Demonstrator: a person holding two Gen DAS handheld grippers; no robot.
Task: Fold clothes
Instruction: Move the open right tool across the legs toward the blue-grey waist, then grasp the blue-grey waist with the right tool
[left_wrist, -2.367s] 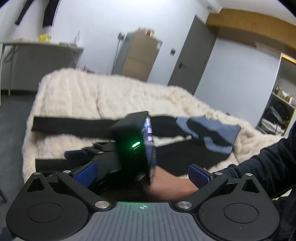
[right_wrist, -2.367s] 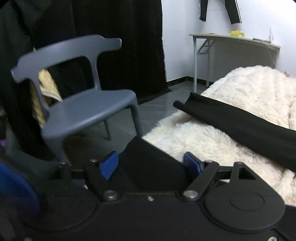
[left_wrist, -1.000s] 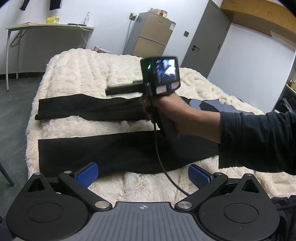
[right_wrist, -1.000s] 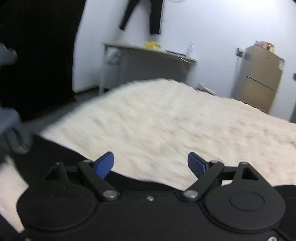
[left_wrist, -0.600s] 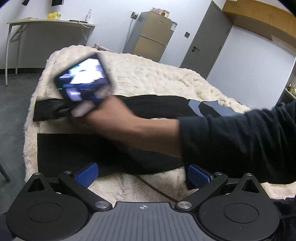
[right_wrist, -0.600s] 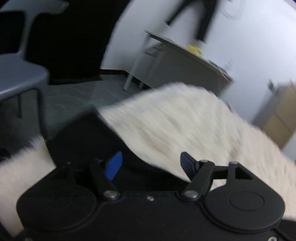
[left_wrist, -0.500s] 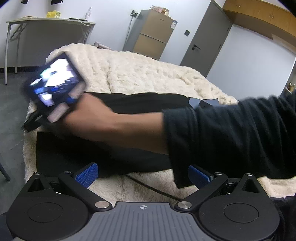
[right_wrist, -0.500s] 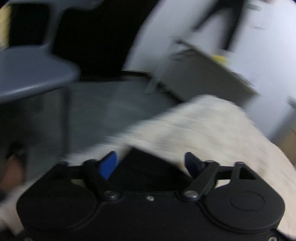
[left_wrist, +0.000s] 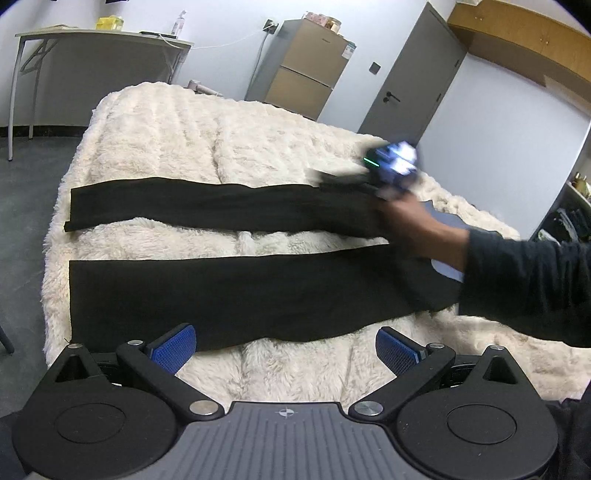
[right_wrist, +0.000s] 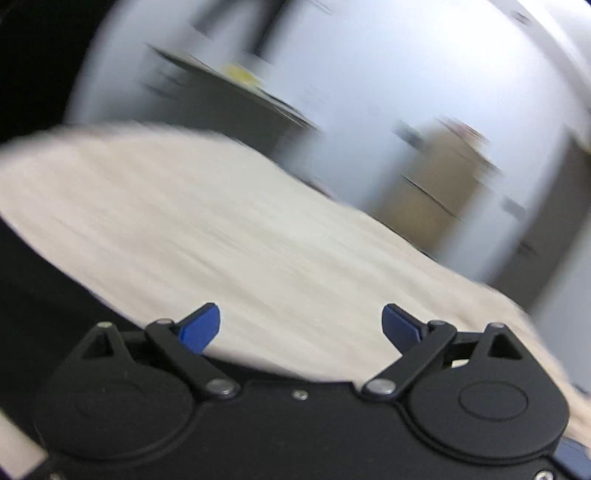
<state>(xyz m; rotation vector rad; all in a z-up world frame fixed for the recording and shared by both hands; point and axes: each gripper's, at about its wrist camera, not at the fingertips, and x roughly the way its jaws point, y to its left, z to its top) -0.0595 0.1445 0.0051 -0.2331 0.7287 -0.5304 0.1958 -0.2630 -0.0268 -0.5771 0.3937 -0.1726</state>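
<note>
Left wrist view: black trousers (left_wrist: 236, 288) lie spread across a cream fleece blanket (left_wrist: 221, 147), the two legs running side by side with a strip of fleece showing between them, cuffs toward the left edge.
Waist end: at the right, where a patch of grey-blue lining (left_wrist: 447, 221) shows; partly hidden by the person's dark sleeve (left_wrist: 528, 288).
Left gripper (left_wrist: 284, 349): released, blue pads spread wide over bare fleece just below the near leg, touching no cloth.
Right gripper (right_wrist: 301, 328): released and empty; its jaws have just been widening, with only fleece between them. Seen from the left wrist it is a blur above the far leg near the waist.
Right wrist view: heavily smeared; the far leg is a dark band at the left and under the housing.
Step in hand, as a judgement: preparing to lay one leg over the other.
Doing it well: pinch the far leg at its outer edge, one grip near the waist and one toward the cuff, catching both layers.
Risk: a single-layer pinch would open the leg and wrinkle it.
</note>
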